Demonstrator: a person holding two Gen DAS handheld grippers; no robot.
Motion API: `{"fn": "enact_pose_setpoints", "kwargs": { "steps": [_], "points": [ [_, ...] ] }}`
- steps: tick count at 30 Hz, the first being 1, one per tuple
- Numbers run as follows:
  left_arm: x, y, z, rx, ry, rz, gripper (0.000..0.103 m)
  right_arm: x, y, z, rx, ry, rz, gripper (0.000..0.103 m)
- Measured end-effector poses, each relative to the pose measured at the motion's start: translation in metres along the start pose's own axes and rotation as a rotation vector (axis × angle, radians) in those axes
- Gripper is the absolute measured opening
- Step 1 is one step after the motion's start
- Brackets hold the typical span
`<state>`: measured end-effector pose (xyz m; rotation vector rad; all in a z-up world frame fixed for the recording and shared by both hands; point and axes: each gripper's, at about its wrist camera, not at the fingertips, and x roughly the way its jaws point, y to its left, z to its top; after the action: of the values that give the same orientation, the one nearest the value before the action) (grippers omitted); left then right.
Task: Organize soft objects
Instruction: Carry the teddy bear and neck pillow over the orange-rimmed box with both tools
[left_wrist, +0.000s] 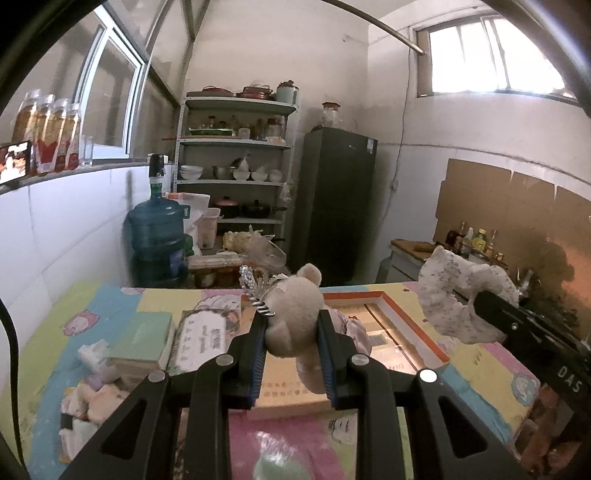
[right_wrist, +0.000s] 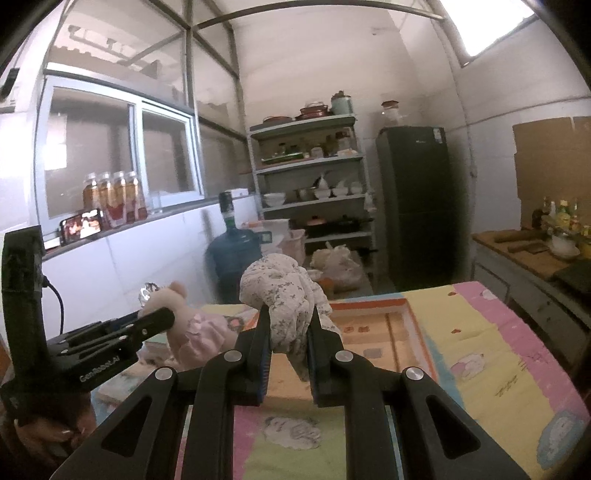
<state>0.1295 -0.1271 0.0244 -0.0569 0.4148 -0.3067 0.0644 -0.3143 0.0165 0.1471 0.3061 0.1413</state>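
Two hand-held grippers are lifted above the tabletop (left_wrist: 110, 306), and each one pinches a soft thing. The left hand-held gripper (left_wrist: 293, 332) presses its blue pads on the head of a beige plush bear (left_wrist: 293, 314); the bear wears a pink dress and a small silver crown (left_wrist: 255, 284), and its body hangs between the fingers, clear of the surface. The right hand-held gripper (right_wrist: 288, 332) squeezes a crumpled white floral cloth (right_wrist: 286, 295), which bulges above the fingertips and hangs a little below them. Under both lies a colourful cartoon mat, and on it an open shallow box with an orange rim (right_wrist: 369, 306), just beyond the two held things. Left of the bear lie a green book (left_wrist: 144, 338) and a heap of small soft pieces (left_wrist: 88, 391). Behind the tabletop stand a blue water bottle (left_wrist: 157, 240), a shelf (left_wrist: 232, 162) with dishes and a dark fridge (left_wrist: 336, 199).
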Motion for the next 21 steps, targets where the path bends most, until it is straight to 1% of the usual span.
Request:
{"fn": "enact_pose_setpoints", "kwargs": {
  "steps": [7, 14, 18, 21],
  "points": [
    [0.034, -0.025, 0.007, 0.030, 0.016, 0.015, 0.027, 0.015, -0.022, 0.008, 0.000, 0.013, -0.033, 0.017],
    [0.068, -0.041, 0.013, 0.030, 0.034, 0.011, 0.027, 0.038, -0.045, 0.011, -0.002, 0.041, -0.065, 0.017],
    [0.087, -0.049, 0.014, 0.028, 0.052, 0.012, 0.027, 0.053, -0.054, 0.011, 0.005, 0.066, -0.069, 0.017],
    [0.105, -0.053, 0.013, 0.022, 0.082, 0.009, 0.027, 0.066, -0.062, 0.010, 0.013, 0.085, -0.070, 0.017]
  ]
}}
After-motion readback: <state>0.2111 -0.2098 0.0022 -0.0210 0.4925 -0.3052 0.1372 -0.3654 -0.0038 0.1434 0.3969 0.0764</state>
